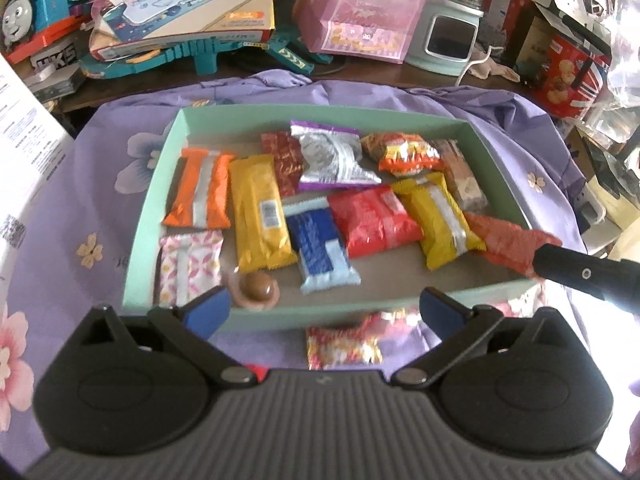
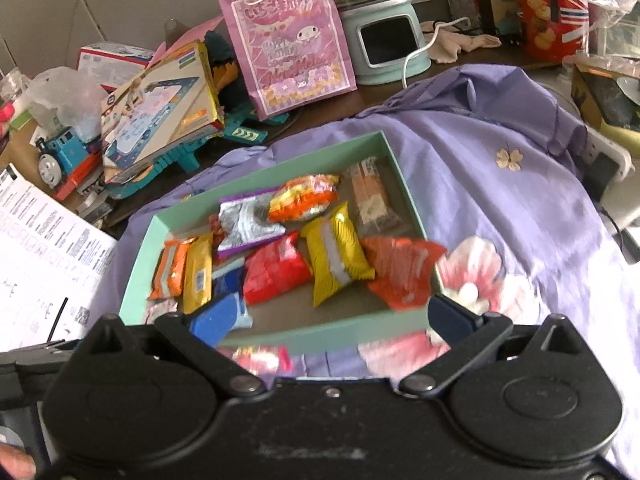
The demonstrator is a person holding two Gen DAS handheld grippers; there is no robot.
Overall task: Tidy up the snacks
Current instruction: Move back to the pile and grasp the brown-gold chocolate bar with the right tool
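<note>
Loose snack: a red-and-yellow packet lies on the purple cloth just outside the near wall of my green tray, the one snack I can see not yet in
Red-orange packet: this one sits at the tray's near right corner, one end riding up on the wall; in the left view a dark tip of my right tongs looks to touch it, though I cannot tell if it is pinched
Right tongs: jaws spread wide in their own view, nothing between the blue pads
Left tongs: my left tongs are also spread and empty, poised over the near wall above the loose packet
Tray contents: packets overlap loosely; a small brown round sweet lies near the front wall
Risk, drag: pulling my right tongs back could hook the red-orange packet over the wall
Risk, grab: closing low on the loose packet may pinch cloth and tug the tray
Risk, nudge: bumping the near wall could roll the sweet
</note>
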